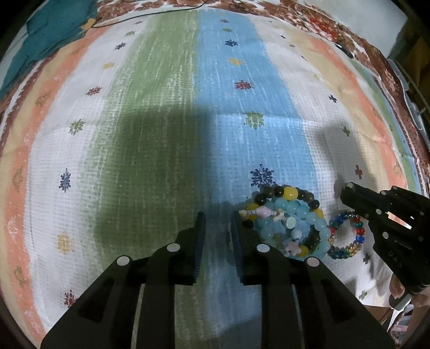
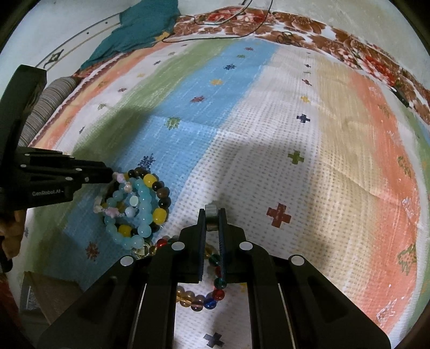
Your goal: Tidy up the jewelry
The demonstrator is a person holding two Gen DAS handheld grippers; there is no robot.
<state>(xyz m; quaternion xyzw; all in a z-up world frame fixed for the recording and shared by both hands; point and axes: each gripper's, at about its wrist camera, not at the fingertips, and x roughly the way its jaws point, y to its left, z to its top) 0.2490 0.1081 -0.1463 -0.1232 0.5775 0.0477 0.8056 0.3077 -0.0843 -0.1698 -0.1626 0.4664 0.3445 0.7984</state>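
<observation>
Right gripper (image 2: pixel 212 214) hides part of the multicolored bracelet (image 2: pixel 212 298).

A home bedroom: striped bedspread (image 2: pixel 268 134), floral blanket (image 2: pixel 295 29), teal cloth (image 2: pixel 142 29).

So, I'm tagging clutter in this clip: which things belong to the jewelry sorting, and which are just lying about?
Job in hand: stacked bead bracelets, multicoloured bracelet, grey ring held in the right gripper, open left gripper.
Lying about: teal cloth, black cable.

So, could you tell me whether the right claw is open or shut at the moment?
Shut on something: the right claw pinches a small grey metallic piece between its fingertips, just above the multicolored glass bead bracelet. What the piece is, I cannot tell.
</observation>
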